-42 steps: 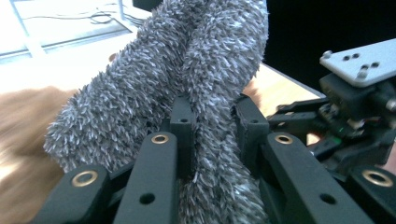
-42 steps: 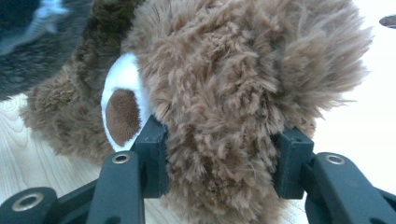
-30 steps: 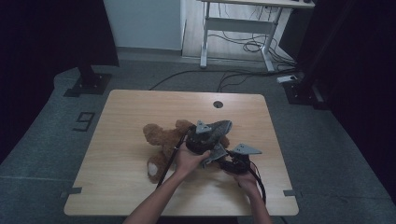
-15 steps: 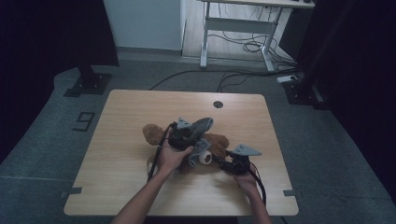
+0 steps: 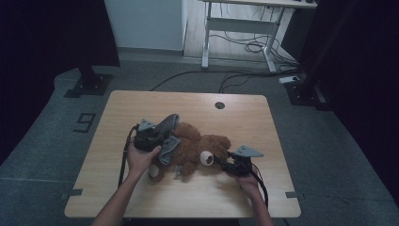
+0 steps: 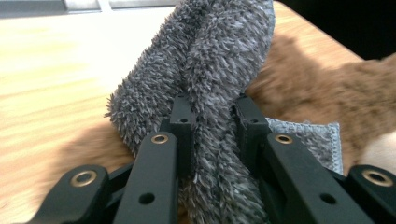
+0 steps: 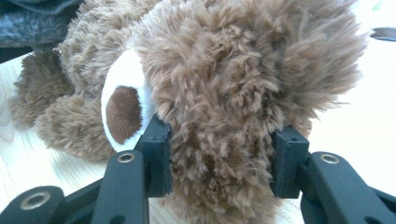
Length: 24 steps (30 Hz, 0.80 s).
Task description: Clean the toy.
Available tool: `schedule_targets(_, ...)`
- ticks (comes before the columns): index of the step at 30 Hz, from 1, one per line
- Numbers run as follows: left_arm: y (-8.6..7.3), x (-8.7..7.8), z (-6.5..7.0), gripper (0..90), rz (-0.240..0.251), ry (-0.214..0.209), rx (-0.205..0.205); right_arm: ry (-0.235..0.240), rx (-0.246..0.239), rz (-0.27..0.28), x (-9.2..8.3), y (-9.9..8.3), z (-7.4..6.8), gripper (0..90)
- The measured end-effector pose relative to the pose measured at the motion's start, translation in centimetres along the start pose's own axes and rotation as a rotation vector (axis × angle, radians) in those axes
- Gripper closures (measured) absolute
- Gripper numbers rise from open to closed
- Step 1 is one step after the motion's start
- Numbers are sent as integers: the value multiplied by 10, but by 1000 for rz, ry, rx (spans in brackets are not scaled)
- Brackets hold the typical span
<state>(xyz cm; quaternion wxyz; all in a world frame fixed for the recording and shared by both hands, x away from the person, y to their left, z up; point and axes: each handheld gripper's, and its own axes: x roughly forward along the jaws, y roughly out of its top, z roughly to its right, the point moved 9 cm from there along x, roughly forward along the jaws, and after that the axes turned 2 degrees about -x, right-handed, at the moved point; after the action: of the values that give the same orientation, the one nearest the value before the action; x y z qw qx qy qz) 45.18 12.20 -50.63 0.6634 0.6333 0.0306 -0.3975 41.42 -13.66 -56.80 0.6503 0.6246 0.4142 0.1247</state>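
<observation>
A brown teddy bear (image 5: 197, 146) lies on the wooden table (image 5: 263, 122), its white muzzle (image 7: 122, 105) turned toward the front edge. My right gripper (image 5: 231, 162) is shut on the bear's furry head (image 7: 224, 70), with a pad pressed into each side. My left gripper (image 5: 153, 137) is over the bear's left end, shut on a grey fluffy cloth (image 5: 165, 132). The pile of the cloth (image 6: 219, 56) bulges up between the left gripper (image 6: 212, 121) jaws, and a hemmed corner (image 6: 308, 135) lies on the brown fur below.
A round cable hole (image 5: 219, 105) sits near the table's far edge. Behind the table are a white desk frame (image 5: 244, 28), floor cables (image 5: 244, 47) and a black stand base (image 5: 89, 82). A "9" mark (image 5: 85, 122) is on the floor at left.
My left gripper has carried the grey cloth leftward across the bear, from beside the right gripper to the bear's left end. The right gripper has stayed on the head.
</observation>
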Motion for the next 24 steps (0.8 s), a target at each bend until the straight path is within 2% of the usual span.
schedule_targets(1, -2, -1, -6, 730, -7, 7, -5, 0, 0, 0, 0, 0, 0, 508)
schedule_targets(2, -2, -1, -6, 730, -7, 7, -5, 0, -1, 1, 0, 0, 0, 508)
schedule_targets(3, -7, -2, -16, 730, -15, 24, -20, 0, -1, 1, 0, 0, 0, 508)
schedule_targets(5, -9, -5, -22, 730, -15, 25, -42, 1, -1, 1, 0, 0, 0, 508)
schedule_targets(6, -9, -7, -23, 730, -10, 25, -41, 2, -2, 1, 0, 0, 0, 508)
schedule_targets(8, -6, -12, -15, 731, 5, 10, -27, 2, -3, 0, 0, 0, 1, 509)
schedule_targets(12, 6, -22, 20, 732, 56, -51, 31, 4, 2, 2, 0, 0, 2, 508)
schedule_targets(14, 15, -26, 45, 733, 87, -97, 64, 4, 6, 1, 0, 0, 1, 508)
schedule_targets(16, 22, -26, 64, 732, 104, -125, 94, 3, 4, 2, 0, 0, 1, 508)
schedule_targets(18, 29, -19, 88, 732, 100, -157, 130, 2, 5, 2, 0, 0, 1, 508)
schedule_targets(20, 32, -7, 107, 732, 79, -181, 146, 3, 5, 2, 0, 0, 1, 508)
schedule_targets(22, 34, 8, 122, 732, 55, -198, 153, 3, 5, 2, 0, 0, 1, 508)
schedule_targets(24, 33, 25, 135, 732, 23, -225, 141, 3, 2, 0, 0, 0, 1, 508)
